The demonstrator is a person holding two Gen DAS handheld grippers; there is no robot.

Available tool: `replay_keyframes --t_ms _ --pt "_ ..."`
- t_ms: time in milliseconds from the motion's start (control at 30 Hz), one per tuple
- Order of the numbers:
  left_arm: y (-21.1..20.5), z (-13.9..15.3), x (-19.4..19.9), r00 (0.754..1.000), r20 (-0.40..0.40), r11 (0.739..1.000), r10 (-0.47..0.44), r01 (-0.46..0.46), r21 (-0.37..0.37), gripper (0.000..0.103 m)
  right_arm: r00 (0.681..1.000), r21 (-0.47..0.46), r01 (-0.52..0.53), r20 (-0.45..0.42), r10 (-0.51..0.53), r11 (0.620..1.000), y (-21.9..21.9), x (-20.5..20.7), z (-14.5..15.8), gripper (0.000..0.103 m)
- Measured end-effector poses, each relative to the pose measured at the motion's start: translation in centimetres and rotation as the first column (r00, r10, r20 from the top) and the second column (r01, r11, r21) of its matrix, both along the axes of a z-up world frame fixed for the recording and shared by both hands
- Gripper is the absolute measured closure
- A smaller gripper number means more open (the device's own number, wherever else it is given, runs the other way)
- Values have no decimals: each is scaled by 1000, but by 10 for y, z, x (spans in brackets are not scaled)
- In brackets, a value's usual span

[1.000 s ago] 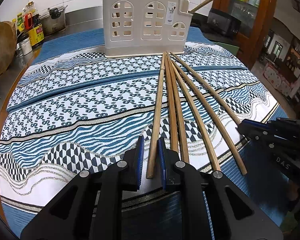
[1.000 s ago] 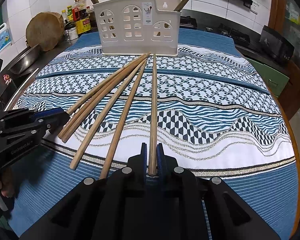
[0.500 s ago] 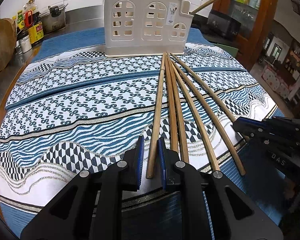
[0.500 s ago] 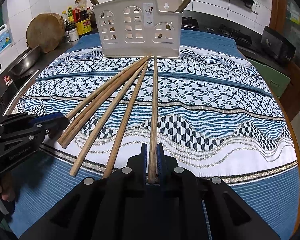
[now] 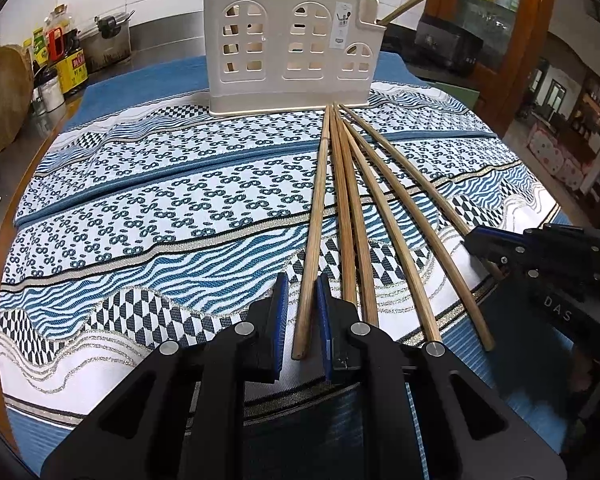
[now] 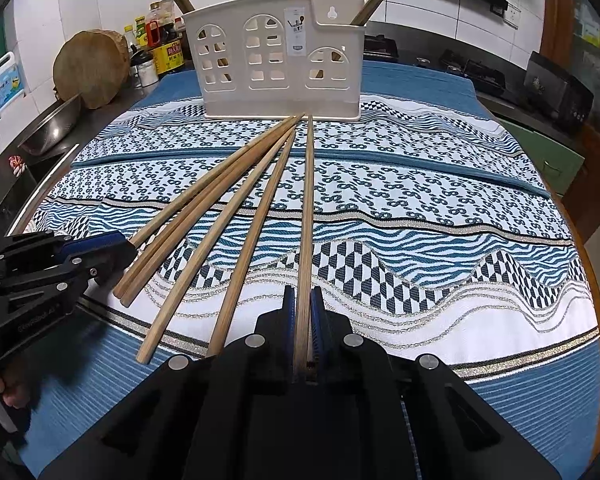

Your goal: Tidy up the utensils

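Several long wooden chopsticks lie fanned on the patterned cloth, their far tips near a cream holder (image 5: 288,46) that also shows in the right wrist view (image 6: 280,68). My left gripper (image 5: 301,300) is open, its pads on either side of the near end of the leftmost chopstick (image 5: 314,224) with gaps on both sides. My right gripper (image 6: 301,312) is shut on the near end of the rightmost chopstick (image 6: 307,216), which rests on the cloth. Each gripper shows in the other's view: the right gripper (image 5: 496,246), the left gripper (image 6: 96,250).
The holder has chopsticks standing in it at both ends. Bottles and jars (image 6: 162,46), a round wooden block (image 6: 90,68) and a metal bowl (image 6: 52,126) stand at the back left. A stove (image 6: 472,72) is at the back right. The table edge (image 6: 592,264) curves on the right.
Both grippers have edged slightly forward along their chopsticks. The right gripper stays shut on its chopstick; the left stays open around its own.
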State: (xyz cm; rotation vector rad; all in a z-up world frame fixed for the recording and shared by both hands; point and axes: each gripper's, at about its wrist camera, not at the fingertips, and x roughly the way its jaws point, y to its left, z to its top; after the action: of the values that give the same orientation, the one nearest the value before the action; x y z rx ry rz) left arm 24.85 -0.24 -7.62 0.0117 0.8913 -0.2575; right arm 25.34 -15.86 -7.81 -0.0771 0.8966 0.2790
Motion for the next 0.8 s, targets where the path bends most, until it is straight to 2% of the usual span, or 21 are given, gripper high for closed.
replay_keyframes --t_ms 400,567,600,667,800 --pt "1 -1 -1 1000 -10 1000 -6 6 -21 88 1000 0 -4 1 4 1000 0 -1 0 95" --pt "0 0 -2 1000 -8 1000 2 -2 -12 90 1000 -2 -5 -1 5 1000 1 0 0 95" --pt "0 1 -1 1000 -8 1000 8 -8 -10 95 1000 -3 -5 0 5 1000 1 0 0 95" --pt "1 3 0 1000 -14 999 3 -4 -36 96 1000 -3 -6 0 6 1000 1 -1 0 95" --pt "0 3 -2 1000 -15 1000 -14 14 -28 96 1000 -4 -6 1 6 1000 1 0 0 95"
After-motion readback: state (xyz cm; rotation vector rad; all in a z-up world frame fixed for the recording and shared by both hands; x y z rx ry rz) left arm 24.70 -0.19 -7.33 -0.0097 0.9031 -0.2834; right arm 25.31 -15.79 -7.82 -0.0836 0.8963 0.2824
